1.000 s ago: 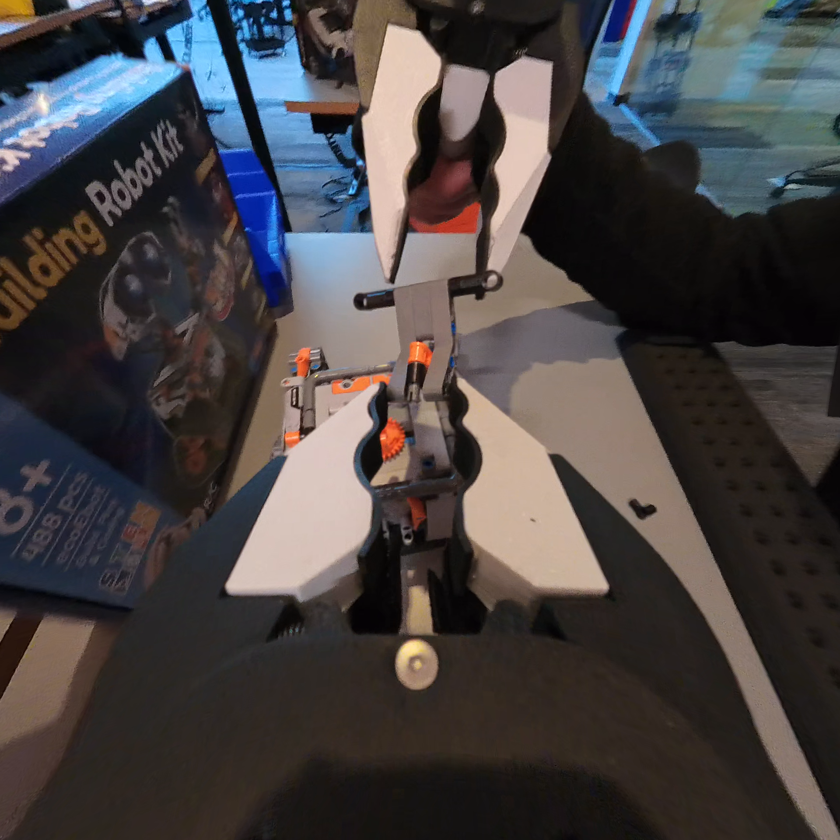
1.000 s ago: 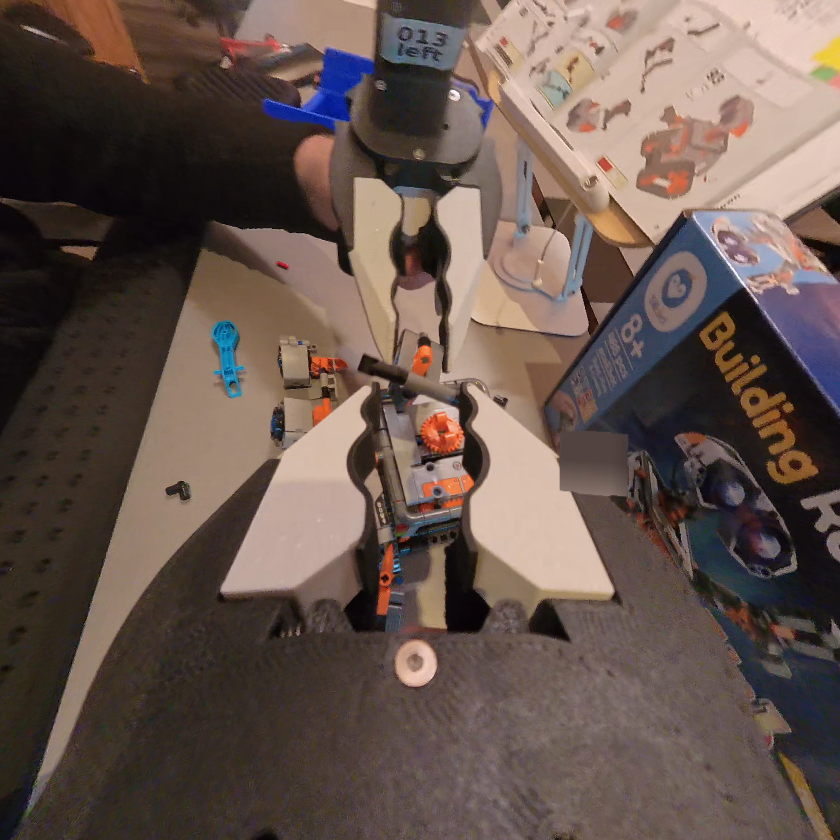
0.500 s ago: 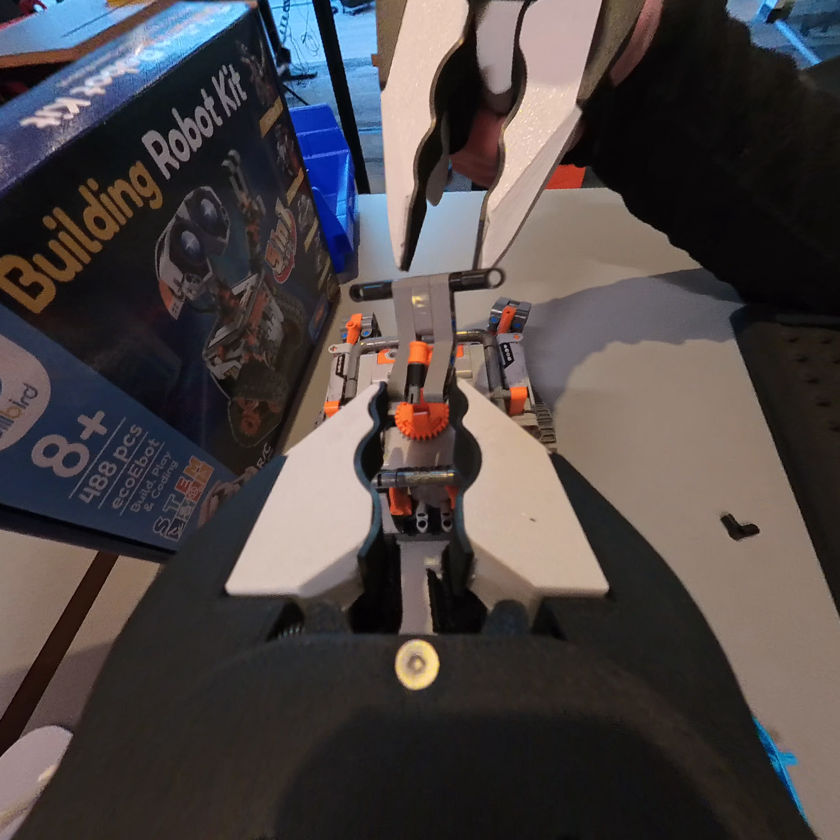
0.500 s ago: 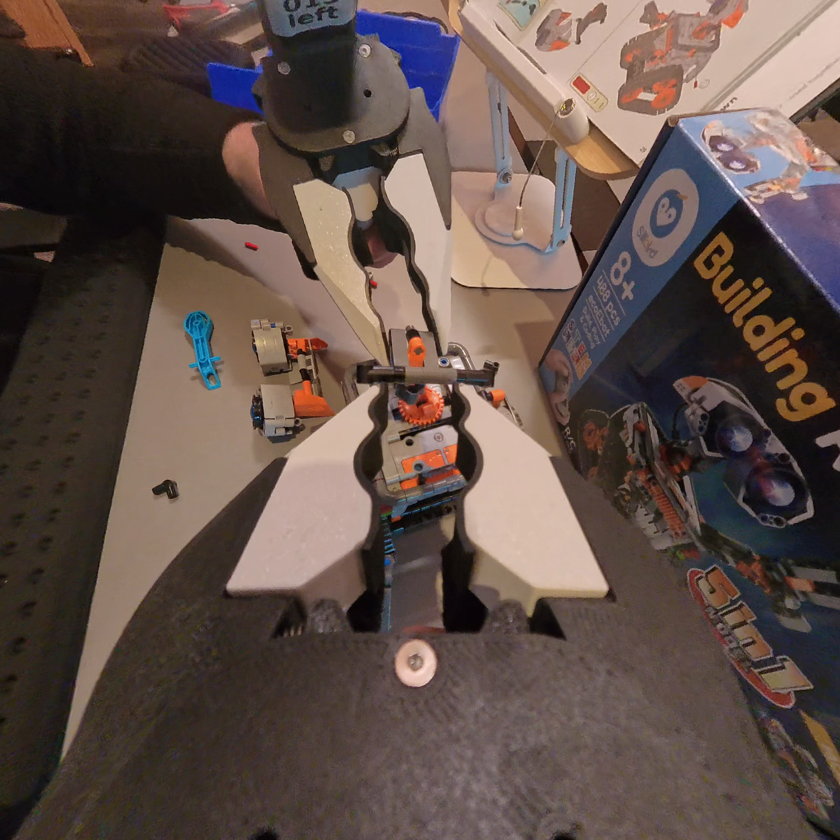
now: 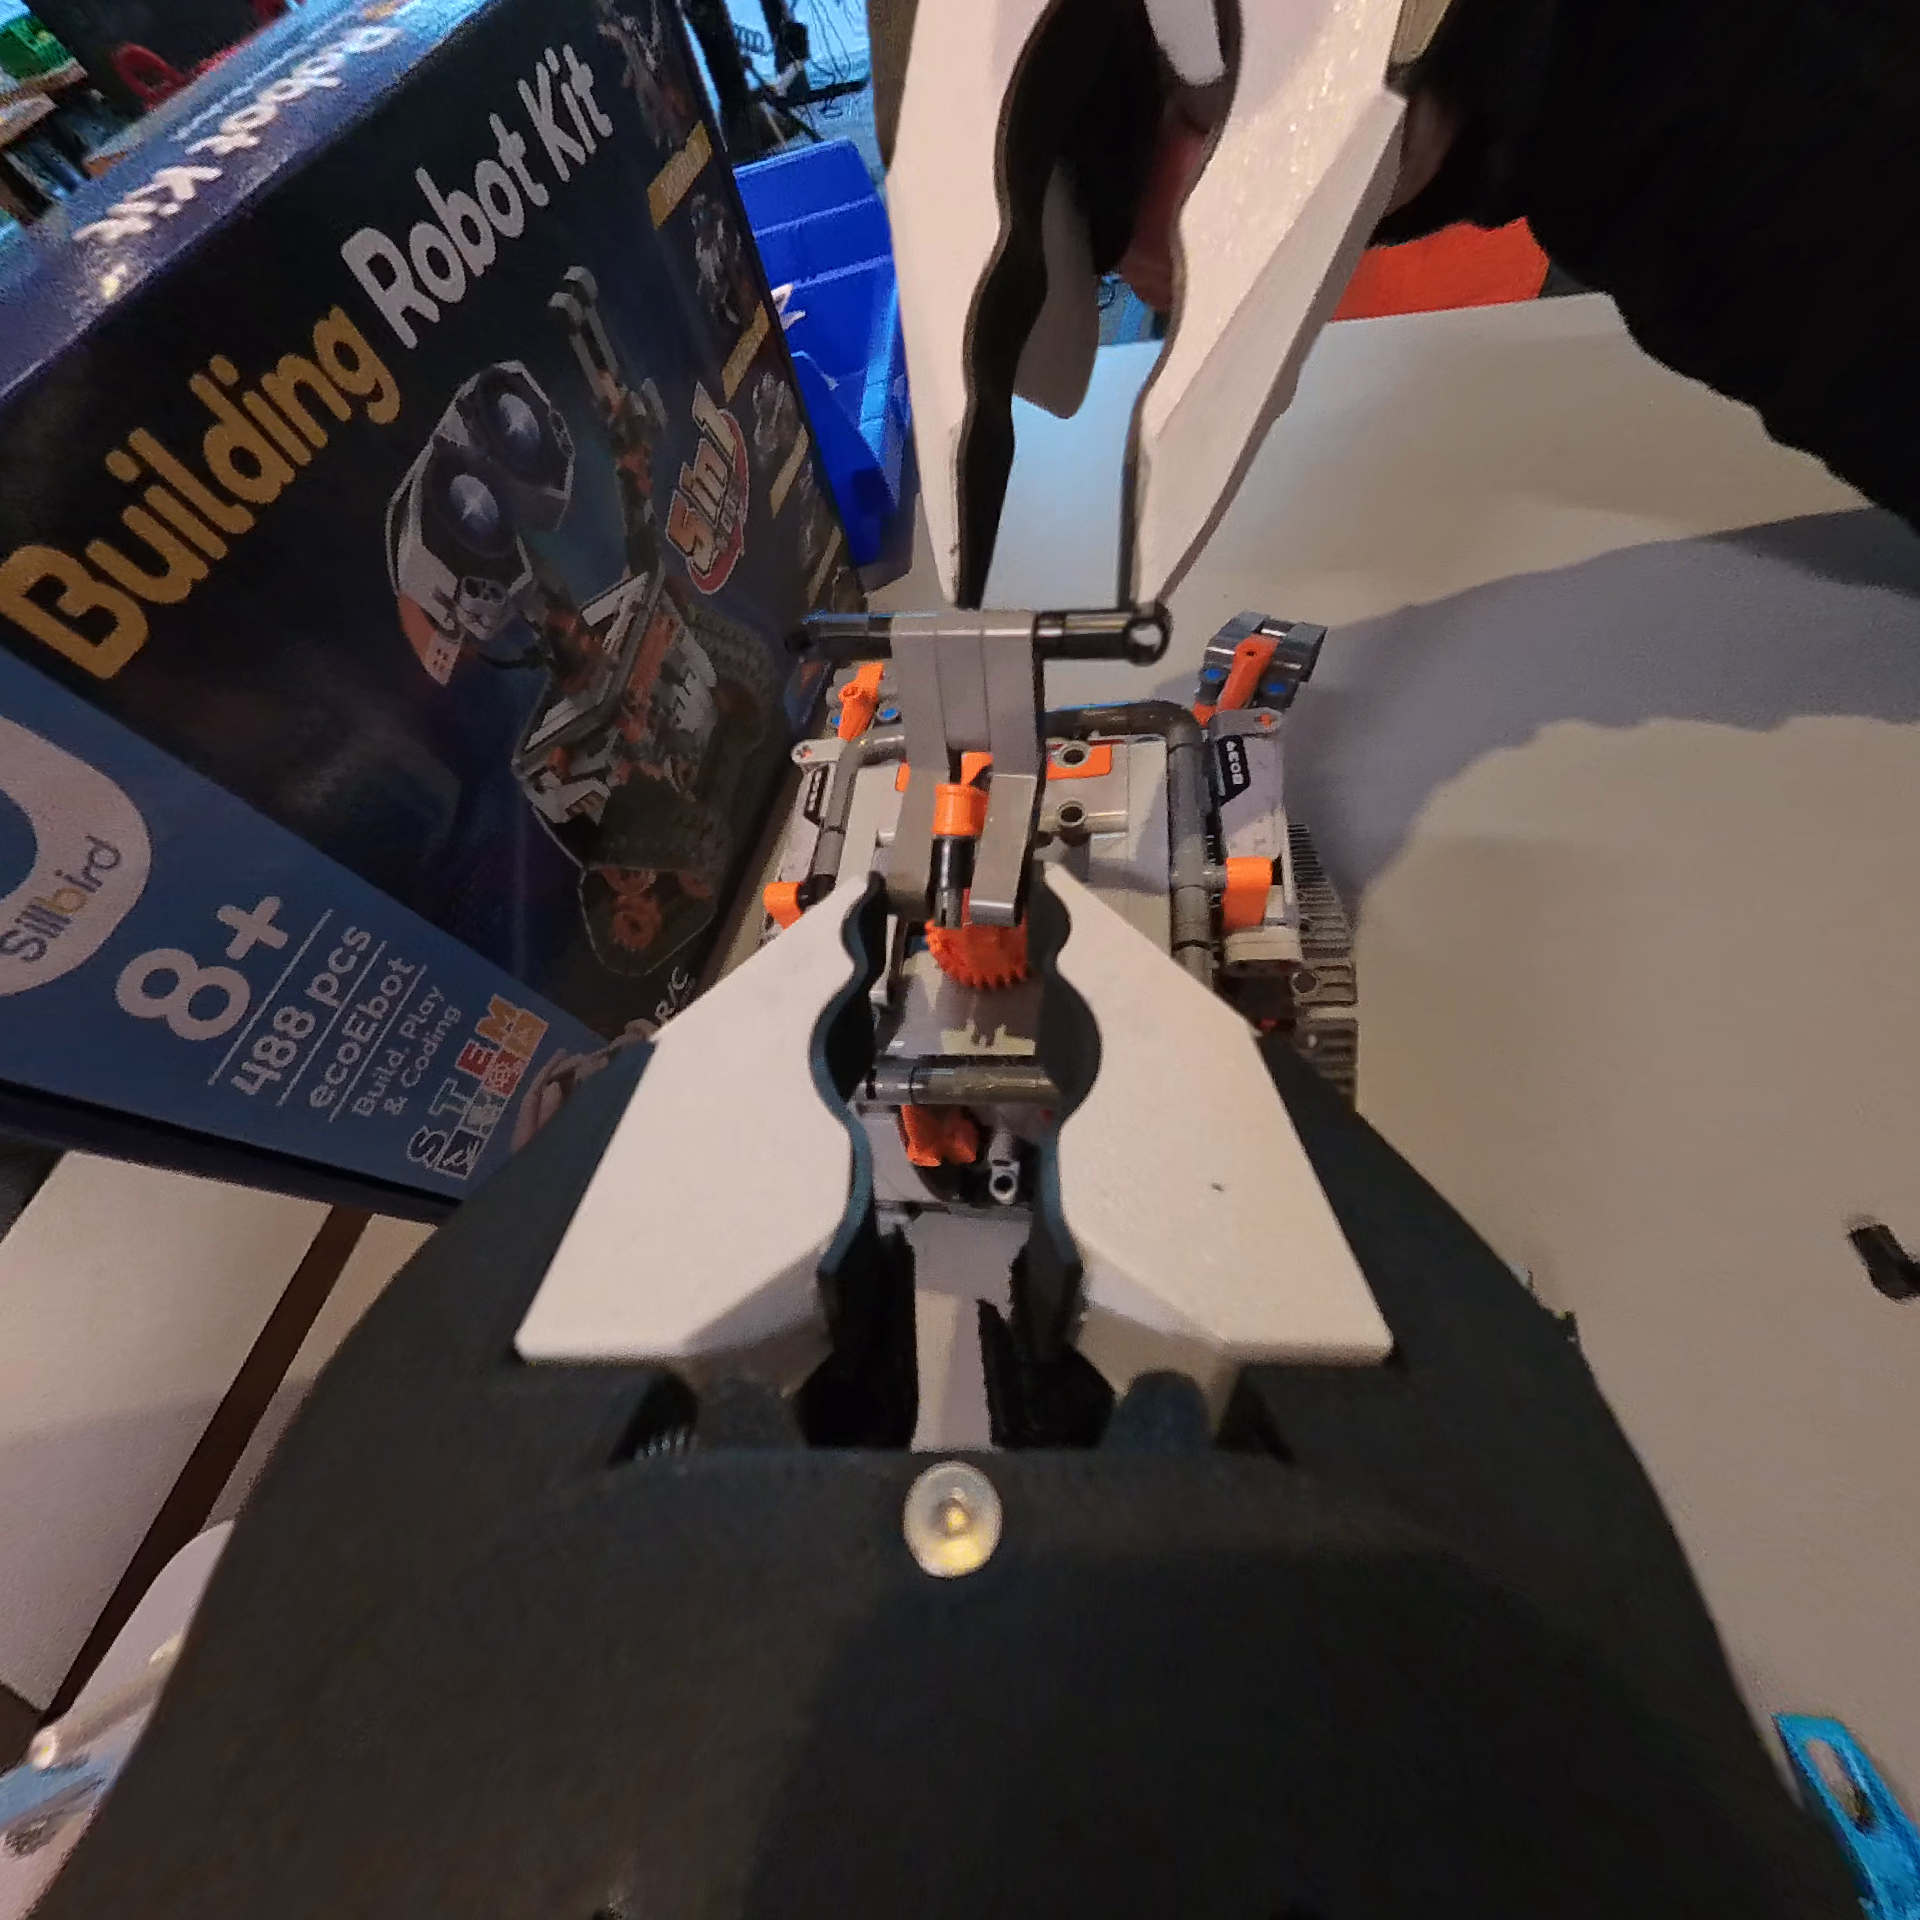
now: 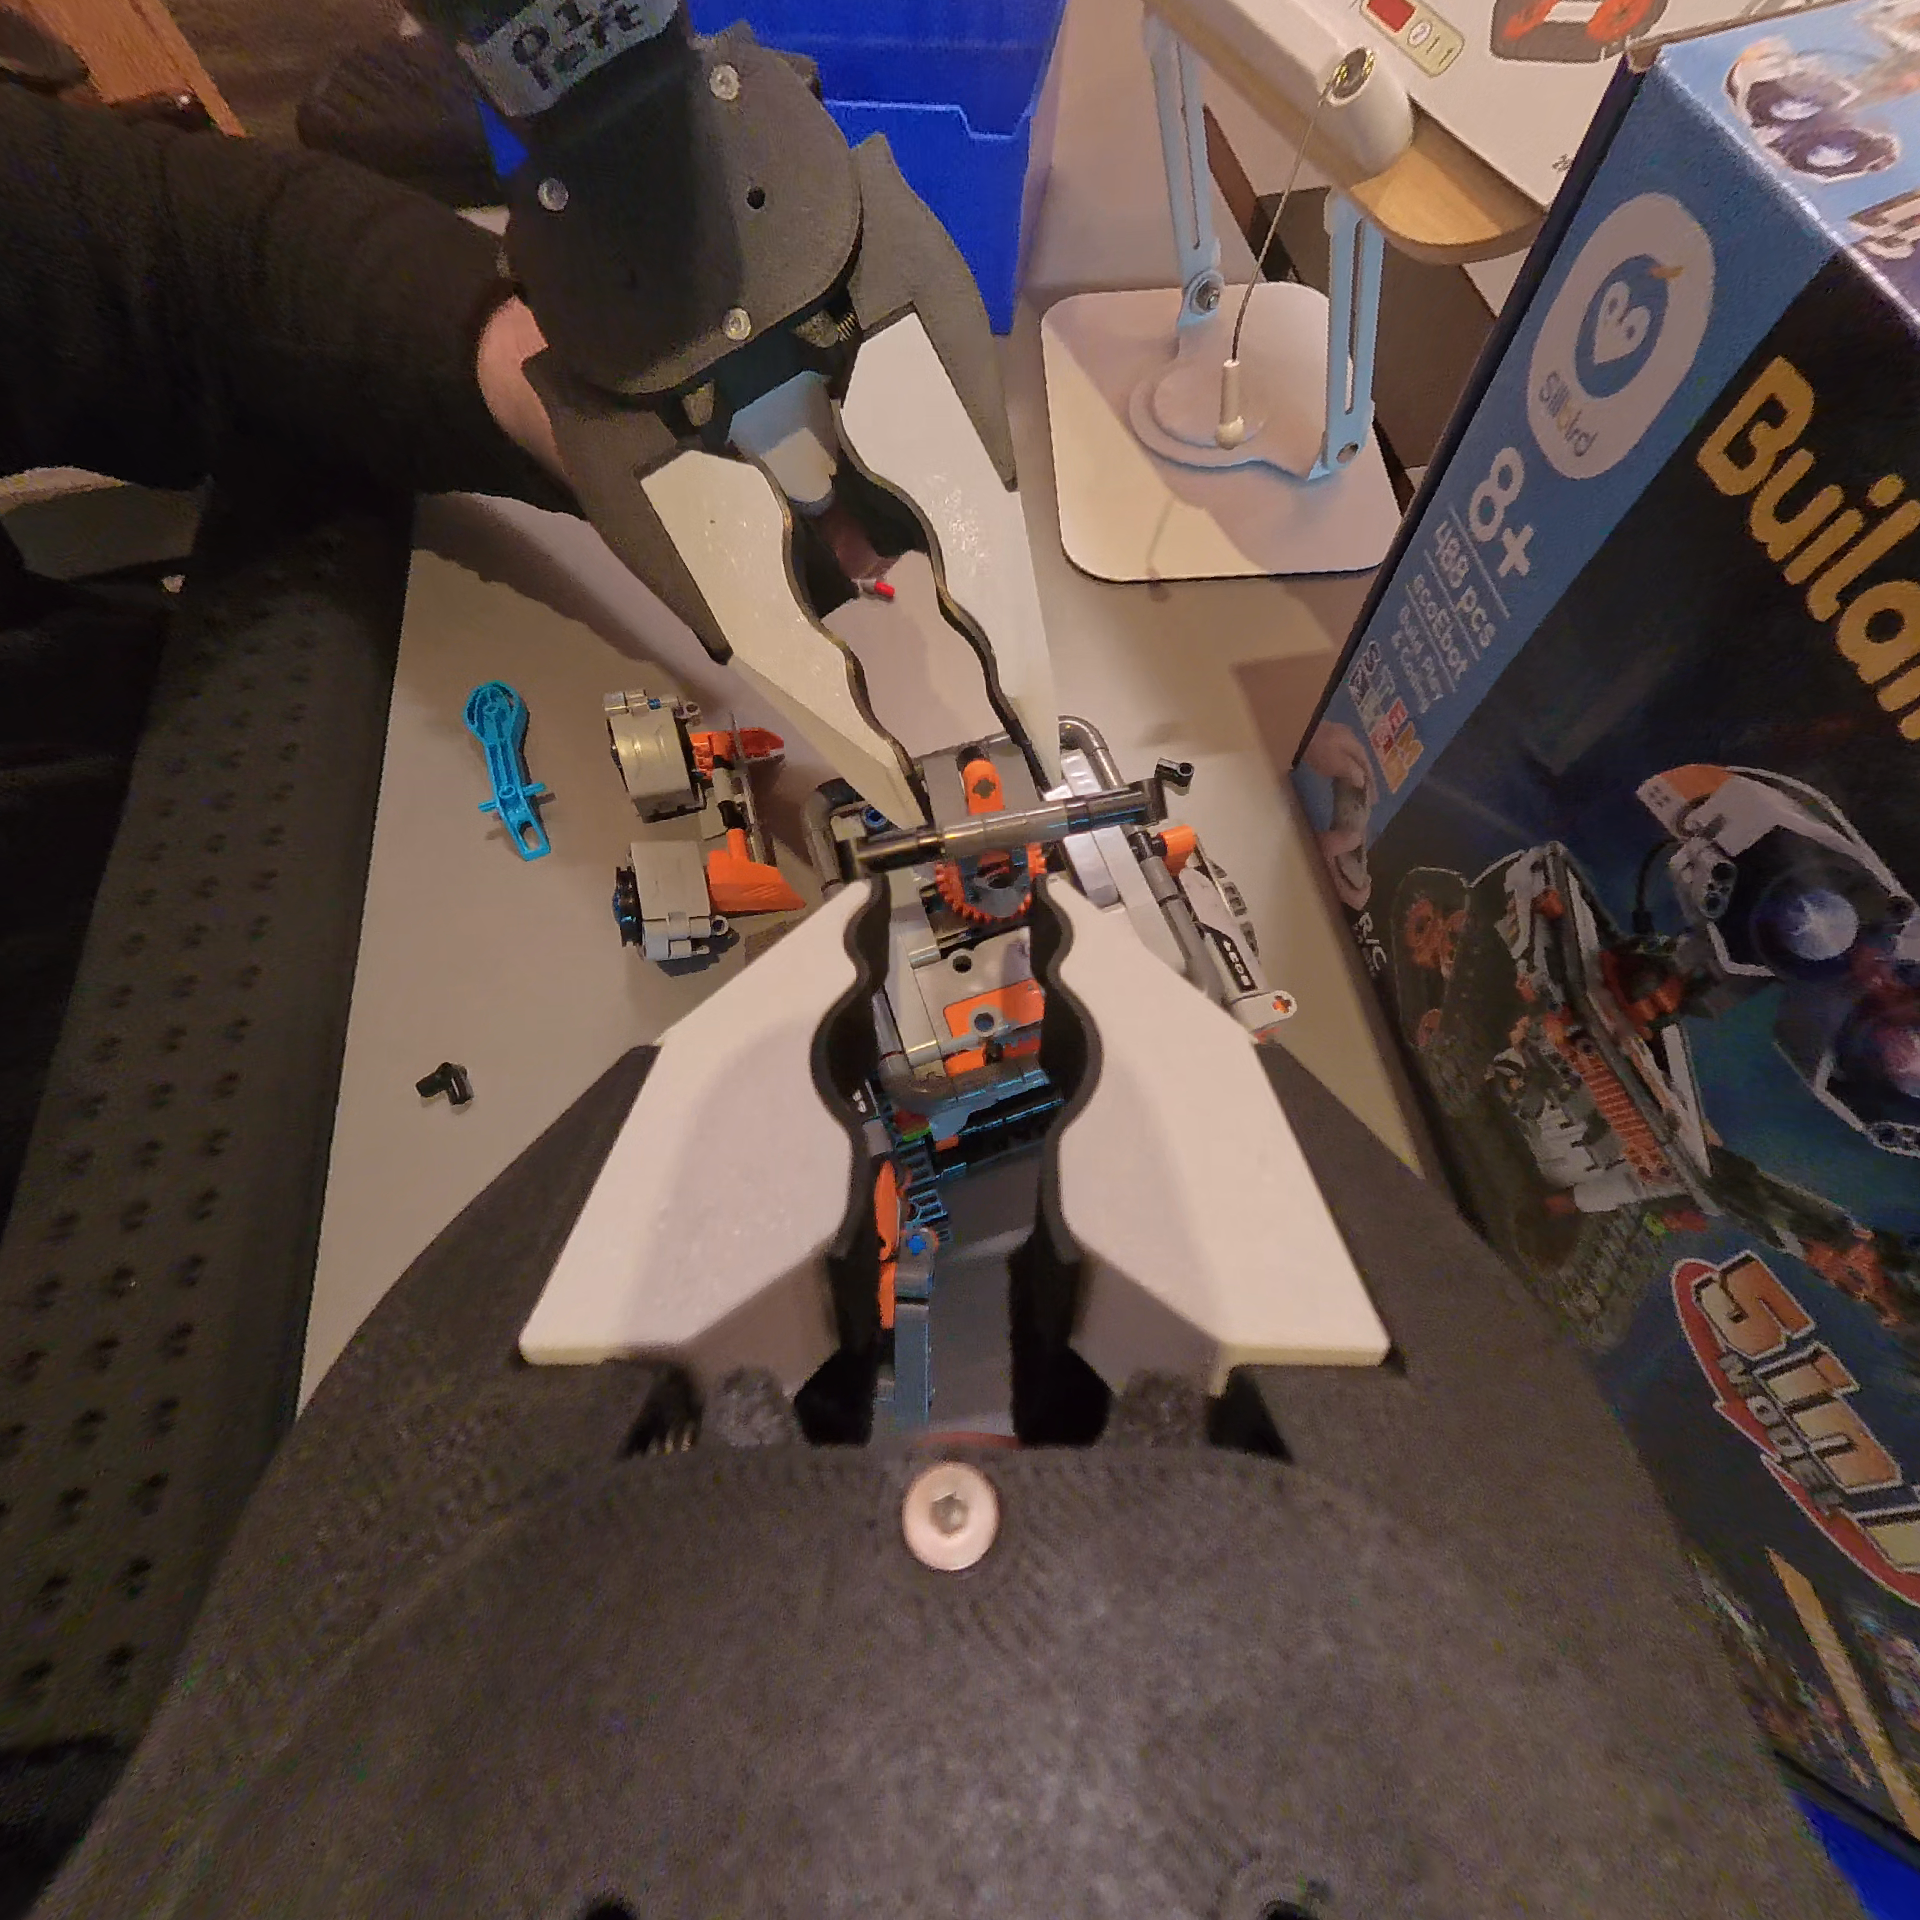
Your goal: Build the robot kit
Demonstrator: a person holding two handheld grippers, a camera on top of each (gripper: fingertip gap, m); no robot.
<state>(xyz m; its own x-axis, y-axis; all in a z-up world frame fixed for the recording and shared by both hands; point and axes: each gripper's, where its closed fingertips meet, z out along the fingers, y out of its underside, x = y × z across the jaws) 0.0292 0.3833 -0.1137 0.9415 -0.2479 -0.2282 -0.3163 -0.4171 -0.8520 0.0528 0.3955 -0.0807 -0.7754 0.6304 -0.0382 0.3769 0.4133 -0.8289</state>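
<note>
A grey, black and orange brick-built vehicle model [image 5: 1101,790] stands on the white table [image 5: 1558,935]. A grey arm [image 5: 966,727] rises from it, with a black axle [image 5: 1091,623] across its top and an orange gear [image 5: 971,951] at its foot. My left gripper [image 5: 956,888] is shut on the foot of that arm, as the right wrist view [image 6: 977,774] also shows. My right gripper [image 6: 961,899] faces it, open, with the model [image 6: 977,1018] between its fingers. Its tips [image 5: 1055,608] rest at the axle [image 6: 1039,821].
A large blue kit box [image 5: 364,520] stands close beside the model [image 6: 1662,727]. Two small grey-orange sub-assemblies [image 6: 686,769], a light blue tool [image 6: 504,764] and a small black pin [image 6: 445,1084] lie on the table. A white stand base [image 6: 1216,457] is behind. A black perforated mat [image 6: 156,935] borders the table. Across from one pair of fingers to the other is roughly 5 centimetres.
Both grippers have swung around the model while staying at the arm and axle. The box has come closer in the left wrist view. The axle's tilt has changed in the right wrist view.
</note>
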